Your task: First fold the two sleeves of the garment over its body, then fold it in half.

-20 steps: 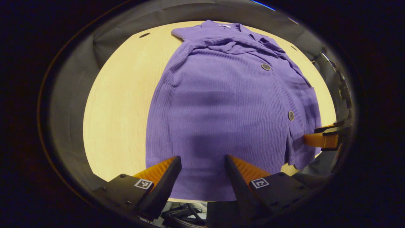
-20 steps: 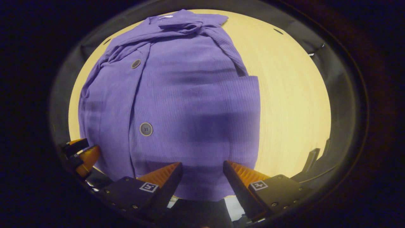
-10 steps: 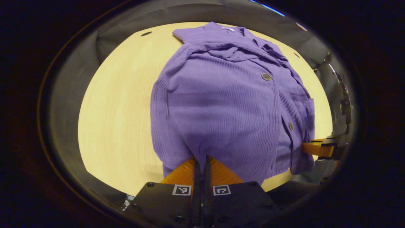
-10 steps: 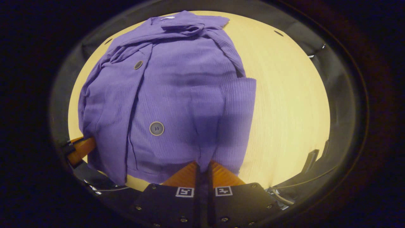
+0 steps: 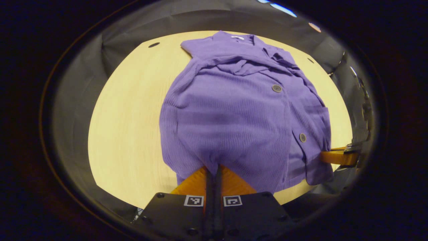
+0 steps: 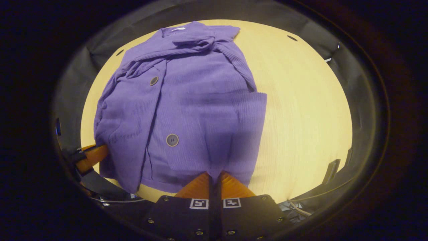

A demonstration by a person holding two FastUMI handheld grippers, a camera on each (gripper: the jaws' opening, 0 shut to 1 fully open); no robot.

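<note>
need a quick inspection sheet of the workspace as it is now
surface: pale wood table, bare beside the garment
job's things: purple buttoned garment lying flat, both sleeves folded across near the collar, hem at the near edge
clutter: nothing seen
grippers: left tongs shut on the hem; right tongs shut on the hem
cables: thin cable below the table's near edge
surroundings: dark cloth booth wall behind the table

You have a pale wooden tabletop running from 7 to 12 o'clock in the left gripper view, with a small dark hole at 11. Grey cloth rims the tabletop at 3 o'clock in the right gripper view.
</note>
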